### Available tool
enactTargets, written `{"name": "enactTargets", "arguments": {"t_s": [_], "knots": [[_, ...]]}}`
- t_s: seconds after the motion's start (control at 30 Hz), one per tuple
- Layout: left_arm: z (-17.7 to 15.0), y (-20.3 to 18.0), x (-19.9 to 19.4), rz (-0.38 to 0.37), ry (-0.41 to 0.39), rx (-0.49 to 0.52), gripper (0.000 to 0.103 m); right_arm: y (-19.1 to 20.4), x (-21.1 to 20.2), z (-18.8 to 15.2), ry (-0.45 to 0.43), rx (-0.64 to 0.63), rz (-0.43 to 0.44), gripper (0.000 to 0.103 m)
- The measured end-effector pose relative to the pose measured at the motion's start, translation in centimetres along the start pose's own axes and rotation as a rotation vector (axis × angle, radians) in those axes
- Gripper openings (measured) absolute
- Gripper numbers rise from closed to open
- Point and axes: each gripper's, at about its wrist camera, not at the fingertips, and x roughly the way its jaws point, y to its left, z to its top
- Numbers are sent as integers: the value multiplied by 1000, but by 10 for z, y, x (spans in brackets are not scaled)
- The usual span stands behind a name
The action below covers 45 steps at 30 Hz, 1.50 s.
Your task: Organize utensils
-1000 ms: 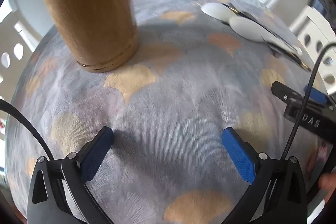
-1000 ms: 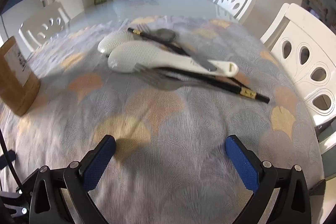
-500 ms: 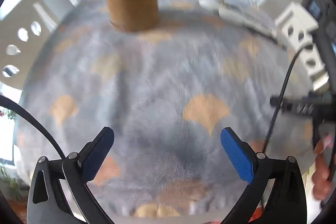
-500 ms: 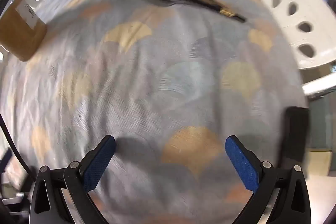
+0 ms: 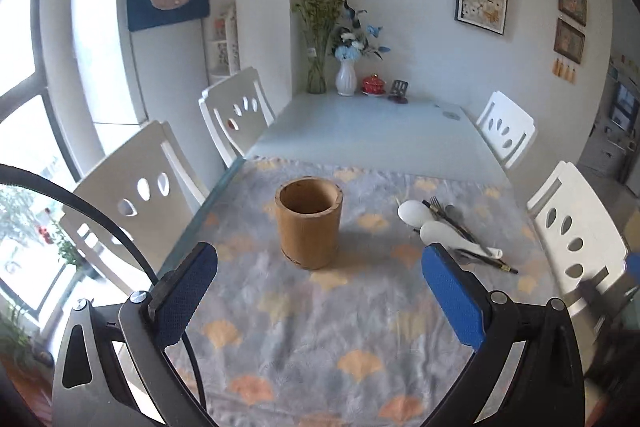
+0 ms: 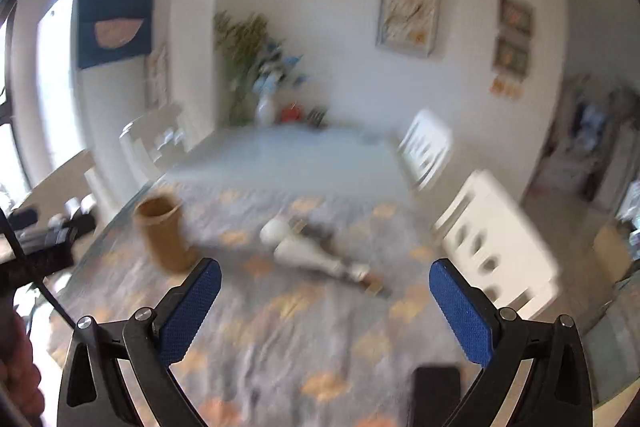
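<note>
Dining table (image 5: 360,135) with a patterned cloth (image 5: 320,307), wooden holder (image 5: 310,227) standing mid-cloth. Utensil pile (image 5: 452,231) lies right of it, long axes running near-right to far-left. Both grippers, left gripper (image 5: 320,299) and right gripper (image 6: 324,307), hover with jaws spread and empty; I'd say right's closer to the pile.

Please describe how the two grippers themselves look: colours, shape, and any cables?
Both look alike. The left gripper has black angular metal arms with silver screws and triangular cut-outs, ending in two flat blue textured pads. A black cable curves past its left side. The right gripper has the same black frame and blue pads.
</note>
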Motion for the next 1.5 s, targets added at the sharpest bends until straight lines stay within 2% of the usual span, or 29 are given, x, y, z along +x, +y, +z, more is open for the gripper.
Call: {"name": "enactTargets", "arguments": {"t_s": [0.07,0.2,0.3,0.37,0.4,0.57,0.6,0.7,0.83,0.93,1.0,1.07,1.13,1.2,1.27,1.37,1.43,1.5], "knots": [[0,-8,0,22,6,-9,102,6,-2,-10,17,34,49,103],[-21,-15,2,62,36,8,102,-8,24,-25,74,67,79,103],[-30,-11,22,68,77,-1,102,-18,29,-31,80,72,72,103],[-19,-3,39,60,84,-48,102,-23,34,-29,78,73,41,103],[-32,-1,42,58,71,-62,102,-23,35,-26,79,78,31,103],[-30,5,56,32,10,-98,102,-31,40,-12,93,125,17,103],[-38,7,54,29,-2,-96,102,-30,41,-8,90,130,18,103],[-47,6,63,14,23,-107,102,-21,51,-3,111,117,-13,103],[-61,9,79,-29,91,-103,102,-12,65,-2,149,131,10,103],[-58,18,81,40,52,-40,102,-4,70,3,147,137,7,103],[-53,27,82,54,38,-32,102,-1,69,5,128,144,-2,103],[-48,41,83,23,33,-59,102,0,69,6,112,170,-11,103],[-45,55,81,-71,24,-108,102,2,72,9,107,195,-14,103],[-44,66,77,-131,0,-157,102,4,74,9,102,207,-20,103],[-41,69,78,-140,-9,-163,102,8,76,10,95,212,-28,103],[-39,64,88,-113,7,-111,102,14,81,10,100,212,-33,103],[-39,59,95,-99,23,-85,102,19,88,10,127,217,-38,103],[-38,57,102,-116,39,-76,102,22,95,10,154,212,-54,103]]}}
